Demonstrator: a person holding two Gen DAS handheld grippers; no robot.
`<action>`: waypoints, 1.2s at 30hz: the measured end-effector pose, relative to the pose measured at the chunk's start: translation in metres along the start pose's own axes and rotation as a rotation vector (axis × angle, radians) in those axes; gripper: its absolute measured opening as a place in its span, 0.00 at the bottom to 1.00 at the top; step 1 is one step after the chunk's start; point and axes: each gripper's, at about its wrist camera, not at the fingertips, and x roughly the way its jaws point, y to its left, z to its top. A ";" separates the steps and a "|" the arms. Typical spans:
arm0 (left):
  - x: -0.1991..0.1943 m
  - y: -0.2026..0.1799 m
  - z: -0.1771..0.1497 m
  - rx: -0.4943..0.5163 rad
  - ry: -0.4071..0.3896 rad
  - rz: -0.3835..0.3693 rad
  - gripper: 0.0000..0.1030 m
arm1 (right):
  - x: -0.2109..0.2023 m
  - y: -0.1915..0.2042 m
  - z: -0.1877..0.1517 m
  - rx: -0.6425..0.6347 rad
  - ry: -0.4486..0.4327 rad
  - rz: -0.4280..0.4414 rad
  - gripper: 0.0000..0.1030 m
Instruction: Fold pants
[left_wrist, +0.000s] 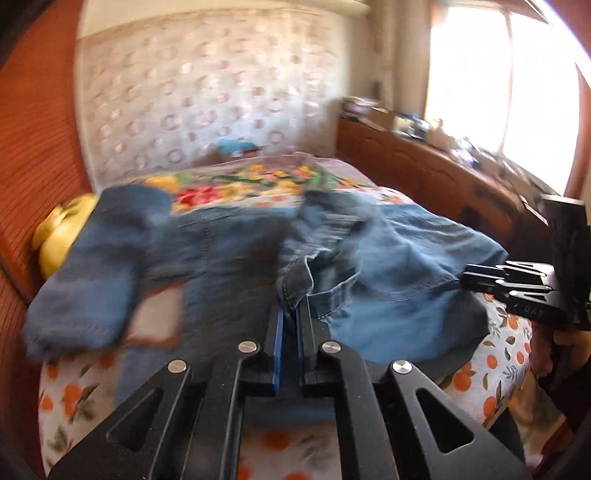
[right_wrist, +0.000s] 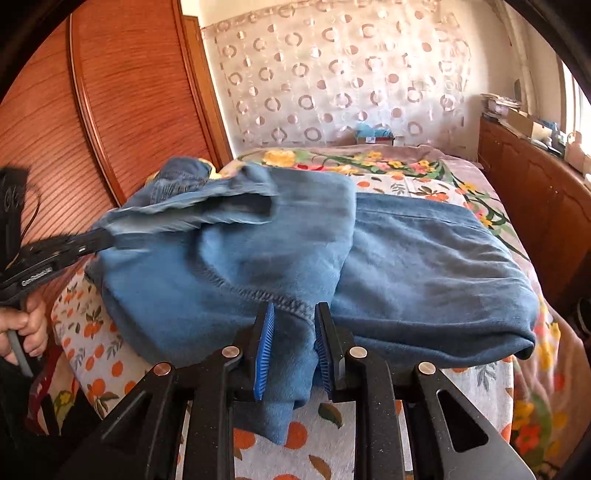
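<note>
Blue denim pants (left_wrist: 388, 266) lie bunched on a bed with an orange-print sheet (left_wrist: 74, 391). My left gripper (left_wrist: 293, 314) is shut on a fold of the denim near the waistband seam and lifts it. My right gripper (right_wrist: 293, 314) is shut on a thick denim fold at the near edge of the pants (right_wrist: 424, 266). The right gripper also shows at the right edge of the left wrist view (left_wrist: 465, 275), touching the cloth. The left gripper shows at the left of the right wrist view (right_wrist: 99, 236), holding a raised flap.
A floral blanket (right_wrist: 369, 158) covers the far bed. A wooden headboard (right_wrist: 122, 92) stands left, a wooden cabinet (right_wrist: 535, 192) with clutter right. A yellow object (left_wrist: 62, 229) lies at the bed's left edge. A patterned curtain (right_wrist: 332, 74) hangs behind.
</note>
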 end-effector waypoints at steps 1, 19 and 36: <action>-0.003 0.010 -0.005 -0.031 0.009 0.000 0.06 | 0.003 -0.003 -0.003 0.004 -0.001 0.003 0.23; -0.020 -0.003 0.000 -0.004 -0.020 -0.051 0.49 | 0.021 -0.015 -0.010 -0.002 0.023 0.024 0.23; 0.050 -0.003 0.050 0.157 0.140 0.004 0.07 | 0.066 -0.011 0.020 -0.152 0.198 0.134 0.34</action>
